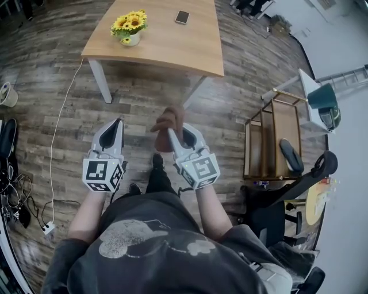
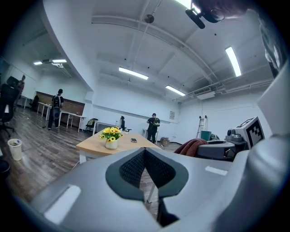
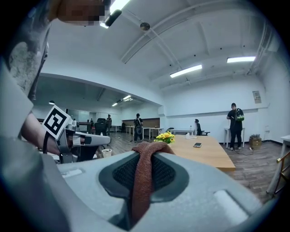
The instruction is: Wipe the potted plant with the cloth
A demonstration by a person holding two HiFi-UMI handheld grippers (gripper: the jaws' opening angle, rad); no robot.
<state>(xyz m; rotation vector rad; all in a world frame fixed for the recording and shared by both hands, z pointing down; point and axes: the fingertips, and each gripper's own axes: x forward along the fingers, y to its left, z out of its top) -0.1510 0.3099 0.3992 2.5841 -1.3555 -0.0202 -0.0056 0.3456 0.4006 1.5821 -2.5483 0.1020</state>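
A potted plant (image 1: pixel 130 26) with yellow flowers in a white pot stands at the near left of a wooden table (image 1: pixel 167 49); it also shows as the potted plant (image 2: pixel 111 137) and the potted plant (image 3: pixel 166 137) in the gripper views. My right gripper (image 1: pixel 172 127) is shut on a reddish-brown cloth (image 1: pixel 169 123), which bunches above its jaws, the cloth (image 3: pixel 144 174) pinched between the pads. My left gripper (image 1: pixel 119 123) is shut and holds nothing. Both are held over the wooden floor, short of the table.
A phone (image 1: pixel 182 17) lies on the table beyond the plant. A wooden cart (image 1: pixel 273 140) and a dark chair stand to the right, a white cable (image 1: pixel 54 143) and a small bin (image 1: pixel 7 94) to the left. People stand far off in the room.
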